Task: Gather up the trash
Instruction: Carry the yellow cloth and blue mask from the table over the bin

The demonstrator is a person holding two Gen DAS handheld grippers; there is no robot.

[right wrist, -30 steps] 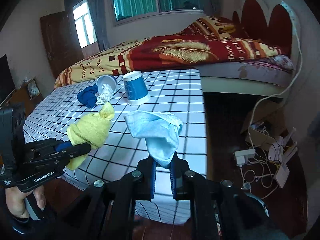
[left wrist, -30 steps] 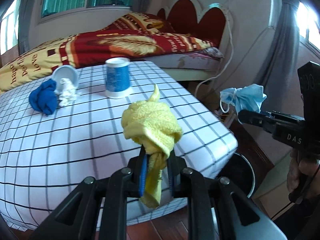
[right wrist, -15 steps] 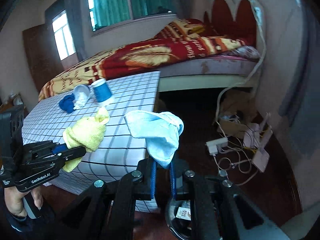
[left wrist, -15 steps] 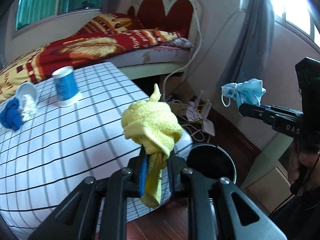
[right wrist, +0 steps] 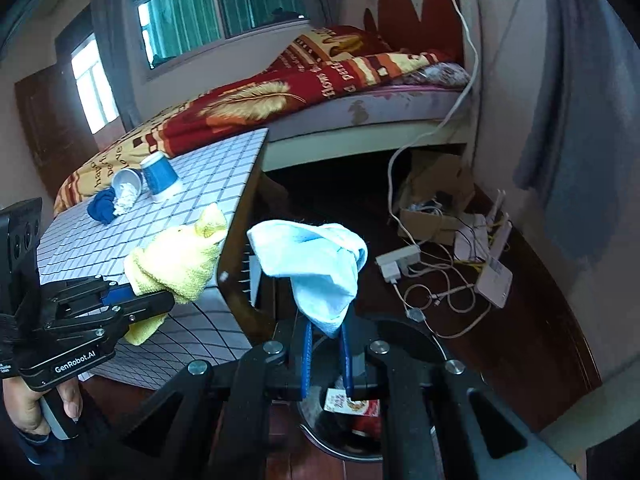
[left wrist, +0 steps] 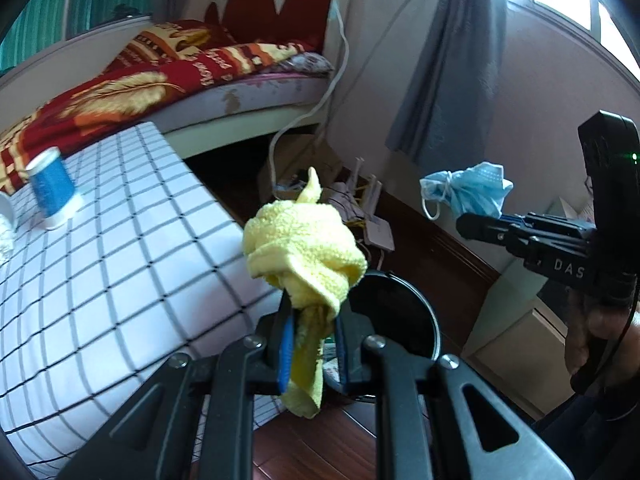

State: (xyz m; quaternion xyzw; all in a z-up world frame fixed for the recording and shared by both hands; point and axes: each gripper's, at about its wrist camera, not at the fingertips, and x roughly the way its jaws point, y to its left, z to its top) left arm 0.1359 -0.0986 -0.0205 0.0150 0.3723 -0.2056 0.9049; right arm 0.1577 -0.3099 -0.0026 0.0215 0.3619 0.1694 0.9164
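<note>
A: Where's the crumpled yellow terry cloth (left wrist: 306, 256)?

B: Pinched in the left tongs (left wrist: 312, 336), over the round black bin (left wrist: 420, 304). The right tongs (right wrist: 325, 354) pinch the pale blue cloth (right wrist: 316, 268) above it too.

A: Centre each over the opening before spreading.

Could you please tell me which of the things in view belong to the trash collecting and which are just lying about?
Part of the job:
yellow cloth in left gripper
blue cloth in right gripper
black bin

Lying about:
bed
router
power strip
cardboard box
</note>
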